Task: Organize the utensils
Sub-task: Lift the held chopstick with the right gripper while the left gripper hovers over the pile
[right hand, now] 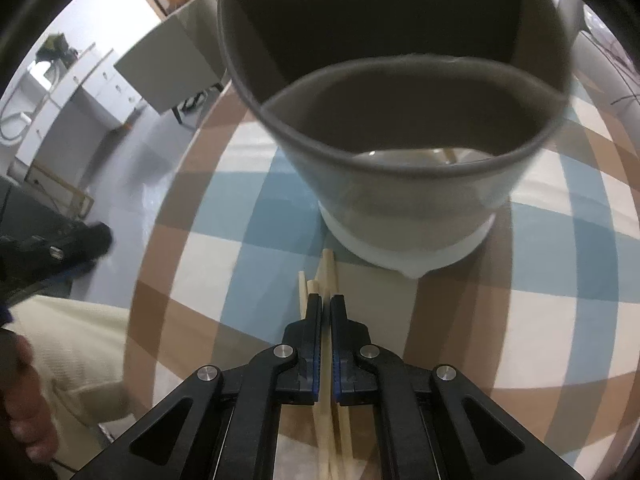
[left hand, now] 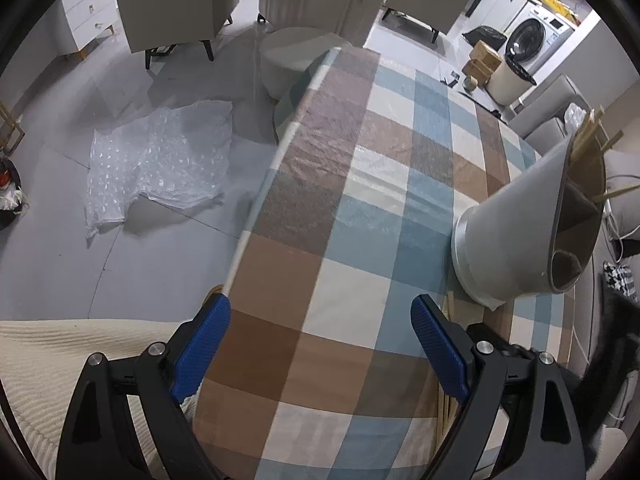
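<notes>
A grey two-compartment utensil holder [left hand: 520, 216] stands on the checked tablecloth [left hand: 360, 200] at the right; wooden chopsticks [left hand: 588, 132] poke out of its far compartment. In the right wrist view the holder [right hand: 400, 152] is close ahead, near compartment looks empty. My right gripper [right hand: 326, 300] is shut on a wooden chopstick [right hand: 325, 270] among several chopsticks lying on the cloth just before the holder's base. My left gripper [left hand: 320, 320] is open and empty, hovering over the table's left edge.
Bubble wrap [left hand: 160, 160] lies on the floor left of the table. Armchairs [left hand: 176, 0] and a round stool [left hand: 296, 60] stand beyond the far end. A sofa [left hand: 560, 112] runs along the right. A cream cushion [left hand: 60, 360] is at near left.
</notes>
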Action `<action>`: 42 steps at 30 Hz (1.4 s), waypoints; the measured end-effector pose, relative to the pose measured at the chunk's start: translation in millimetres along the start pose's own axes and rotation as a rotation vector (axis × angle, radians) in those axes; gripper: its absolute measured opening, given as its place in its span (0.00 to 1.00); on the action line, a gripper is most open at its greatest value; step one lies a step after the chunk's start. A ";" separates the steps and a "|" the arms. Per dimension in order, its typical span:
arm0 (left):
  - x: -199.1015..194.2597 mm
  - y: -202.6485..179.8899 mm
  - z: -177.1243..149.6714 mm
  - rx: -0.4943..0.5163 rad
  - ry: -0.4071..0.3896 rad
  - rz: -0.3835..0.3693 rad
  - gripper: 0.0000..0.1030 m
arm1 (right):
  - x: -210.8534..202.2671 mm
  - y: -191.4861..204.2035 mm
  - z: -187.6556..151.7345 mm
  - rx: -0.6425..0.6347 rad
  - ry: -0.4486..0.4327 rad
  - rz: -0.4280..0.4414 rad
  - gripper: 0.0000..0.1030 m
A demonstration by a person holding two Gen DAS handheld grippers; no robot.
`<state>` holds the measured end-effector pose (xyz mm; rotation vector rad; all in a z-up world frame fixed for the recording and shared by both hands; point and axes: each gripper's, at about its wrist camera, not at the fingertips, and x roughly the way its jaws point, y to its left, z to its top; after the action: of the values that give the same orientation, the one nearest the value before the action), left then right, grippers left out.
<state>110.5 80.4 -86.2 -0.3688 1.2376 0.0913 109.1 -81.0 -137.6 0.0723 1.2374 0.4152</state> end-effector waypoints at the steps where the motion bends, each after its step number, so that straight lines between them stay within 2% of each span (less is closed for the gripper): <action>1: 2.4 -3.2 -1.6 0.007 0.009 -0.003 0.86 | -5.4 -3.5 -0.3 0.014 -0.010 0.013 0.03; 8: 30.2 -32.5 -20.3 0.049 0.144 -0.050 0.86 | -58.9 -40.8 -9.2 0.156 -0.122 0.090 0.03; 11: 36.8 -46.4 -28.8 0.084 0.170 -0.046 0.86 | -84.7 -63.1 -17.2 0.230 -0.187 0.122 0.03; 19: 46.2 -69.3 -40.5 0.158 0.174 0.012 0.86 | -118.6 -111.6 -37.6 0.396 -0.270 0.171 0.03; 29: 60.4 -74.5 -50.4 0.223 0.187 0.140 0.86 | -146.1 -125.7 -42.7 0.431 -0.347 0.159 0.03; 31: 64.1 -72.8 -52.9 0.242 0.193 0.183 0.81 | -148.4 -128.5 -42.9 0.434 -0.355 0.156 0.03; 38: 64.9 -73.8 -48.0 0.237 0.189 0.161 0.80 | -150.9 -131.7 -42.5 0.436 -0.373 0.162 0.03; 42: 55.7 -74.6 -43.1 0.199 0.155 0.107 0.80 | -151.7 -133.8 -42.4 0.441 -0.382 0.164 0.03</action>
<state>109.8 -10.6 -133.4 -0.1385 1.4059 0.0309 65.8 -264.1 -52.0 0.6067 0.9280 0.2468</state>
